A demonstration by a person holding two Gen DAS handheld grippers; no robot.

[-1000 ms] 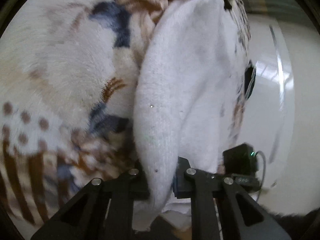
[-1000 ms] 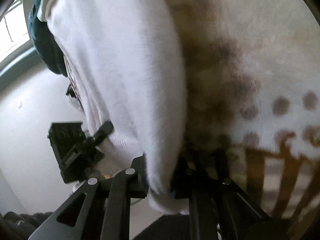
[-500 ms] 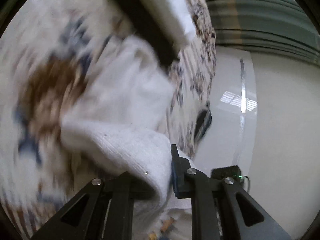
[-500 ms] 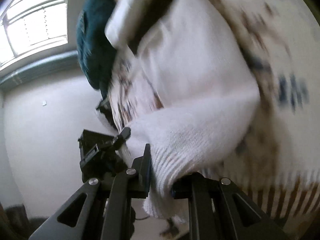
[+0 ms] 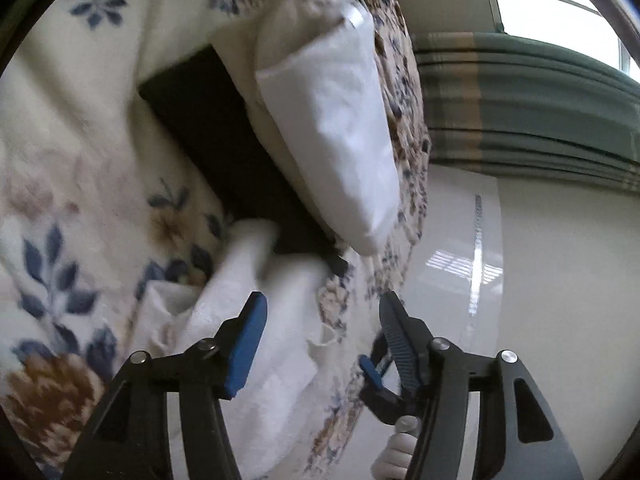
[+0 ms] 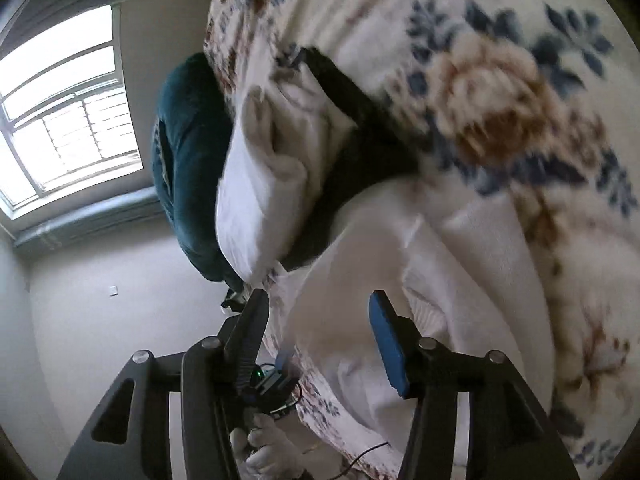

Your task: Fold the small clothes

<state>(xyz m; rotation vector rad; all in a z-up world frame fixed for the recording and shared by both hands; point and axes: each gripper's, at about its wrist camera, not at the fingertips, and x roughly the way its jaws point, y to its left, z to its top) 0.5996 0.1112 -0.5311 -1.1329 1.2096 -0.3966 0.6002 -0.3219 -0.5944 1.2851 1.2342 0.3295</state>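
White knit garment (image 5: 256, 320) lies rumpled on the floral blanket (image 5: 80, 152), right at the blanket's edge, just ahead of both tools; in the right cam it shows as a pale folded mass (image 6: 384, 264) w/ a ribbed hem. Left hand-held gripper (image 5: 320, 320) is spread wide, blue pads apart, nothing pinched, cloth lying between and just beyond the fingers. Right hand-held gripper (image 6: 316, 320) likewise splayed, released, garment sitting in the gap but not clamped. Beyond the garment: a dark folded piece (image 5: 224, 148) flat on the blanket, a white folded item (image 5: 336, 128) stacked partly over it, touching. Teal bundle (image 6: 188, 168) behind that stack. Green curtain (image 5: 520, 112) and bright window (image 6: 64, 112) in the bkgd, both views a bit blurred.
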